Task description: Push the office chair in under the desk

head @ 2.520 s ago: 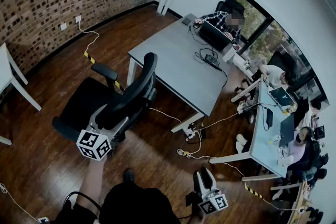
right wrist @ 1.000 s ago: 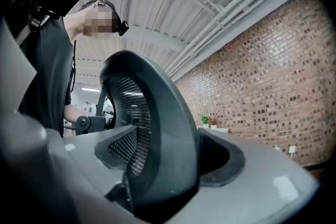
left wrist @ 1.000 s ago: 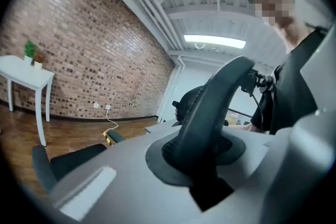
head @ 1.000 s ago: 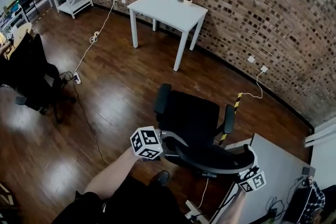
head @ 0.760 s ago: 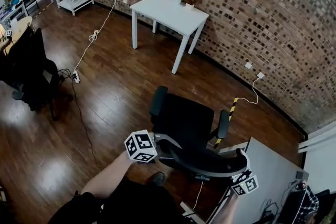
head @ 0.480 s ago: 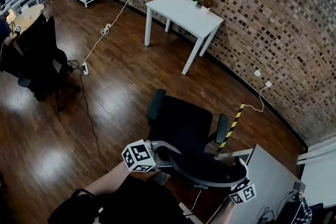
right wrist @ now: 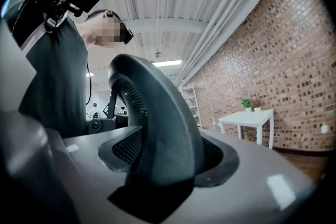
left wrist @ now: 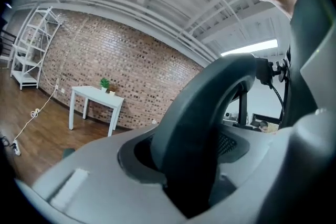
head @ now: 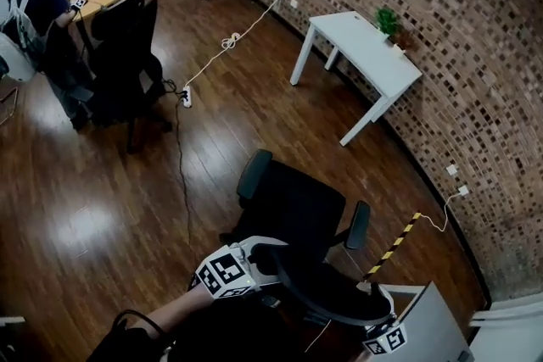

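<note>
at the bottom of the head view, the office chair (head: 293,208) stands on the dark wooden floor (head: 102,208), its seat turned away from the person and its curved backrest rim (head: 318,297) nearest the camera. the grey desk (head: 433,331) shows only as a corner at the lower right, just beside the chair's back and right armrest; the chair is not under it.

the left gripper (head: 254,254) sits at the left end of the rim. its own view shows the dark rim running up between the two jaws, which are opening, with a shadowed gap beside the rim. the right gripper (head: 377,314) sits at the right end of the rim, next to the desk corner. its jaws are closing with the rim between them, and the pads seem just short of pressing, though the close view makes that hard to judge.

farther off, a white table (head: 373,51) with a small plant stands against the brick wall (head: 475,55). a striped tape (head: 394,246) lies on the floor near the chair's right armrest. at the upper left a person (head: 38,0) stands by a second black chair (head: 123,47).
</note>
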The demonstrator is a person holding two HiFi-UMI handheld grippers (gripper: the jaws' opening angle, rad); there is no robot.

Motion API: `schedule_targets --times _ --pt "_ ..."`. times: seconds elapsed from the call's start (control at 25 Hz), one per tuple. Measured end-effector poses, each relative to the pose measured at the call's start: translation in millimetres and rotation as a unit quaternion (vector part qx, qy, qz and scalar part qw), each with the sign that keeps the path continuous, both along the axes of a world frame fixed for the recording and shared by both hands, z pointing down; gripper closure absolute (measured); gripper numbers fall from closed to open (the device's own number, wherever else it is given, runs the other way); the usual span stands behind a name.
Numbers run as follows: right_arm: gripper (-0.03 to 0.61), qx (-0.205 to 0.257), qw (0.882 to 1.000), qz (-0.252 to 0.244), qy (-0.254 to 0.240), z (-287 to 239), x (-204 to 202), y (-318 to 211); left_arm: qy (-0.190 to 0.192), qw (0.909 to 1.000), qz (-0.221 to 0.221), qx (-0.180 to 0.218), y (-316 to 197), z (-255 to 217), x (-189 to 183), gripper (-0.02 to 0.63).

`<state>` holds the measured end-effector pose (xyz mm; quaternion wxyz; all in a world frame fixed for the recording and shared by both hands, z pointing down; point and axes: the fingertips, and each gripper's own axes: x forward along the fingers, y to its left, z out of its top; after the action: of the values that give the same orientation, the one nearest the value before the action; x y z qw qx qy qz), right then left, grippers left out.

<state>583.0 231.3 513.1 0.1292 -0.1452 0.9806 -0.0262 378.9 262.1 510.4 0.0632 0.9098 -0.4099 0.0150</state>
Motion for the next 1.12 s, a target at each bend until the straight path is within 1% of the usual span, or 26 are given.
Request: schedule_targets --times 0.16,0.24,0.36,0.48,0.6,0.72,0.8,0.88,1.0,1.12 --pt "0.32 0.005 0.999 -0.047 0.016 46.5 -36.0 21.3 0.005 0.9991 -0.042 -0.011 31.6 116.7 -26.2 0.126" --pt "0.328 0.014 0.997 -0.066 0.024 72.7 -54.4 30.7 0.005 0.9974 -0.071 -0.012 51.0 145.9 -39.2 0.095" --pt "0.33 0.028 0.995 -0.093 0.035 109.7 -86.5 44.0 0.006 0.994 -0.11 -0.002 71.6 147.9 -69.1 0.092" --pt "0.33 0.036 0.991 -0.12 0.042 135.0 -136.8 57.1 0.016 0.9903 -0.138 0.014 86.5 148.5 -125.3 0.092" --pt "0.33 0.034 0.988 -0.145 0.041 139.7 -208.1 65.8 0.023 0.9872 -0.156 0.025 96.7 152.1 -198.0 0.092" --pt "0.334 0.031 0.986 -0.157 0.044 119.4 -254.6 51.5 0.027 0.9849 -0.169 0.029 85.8 128.4 -249.1 0.089" --pt "0.345 0.018 0.984 -0.173 0.042 96.0 -270.7 34.2 0.029 0.9839 -0.175 0.023 70.6 104.0 -267.3 0.089" --pt "0.357 0.007 0.981 -0.188 0.04 83.4 -278.8 9.9 0.031 0.9833 -0.178 0.019 47.2 91.1 -277.1 0.087" --pt "0.379 0.004 0.978 -0.204 0.038 95.9 -283.6 -27.1 0.037 0.9826 -0.18 0.024 9.4 100.4 -283.7 0.087" --pt "0.4 -0.001 0.972 -0.232 0.03 108.2 -290.7 -51.9 0.04 0.9827 -0.178 0.029 -19.0 113.6 -290.1 0.087"
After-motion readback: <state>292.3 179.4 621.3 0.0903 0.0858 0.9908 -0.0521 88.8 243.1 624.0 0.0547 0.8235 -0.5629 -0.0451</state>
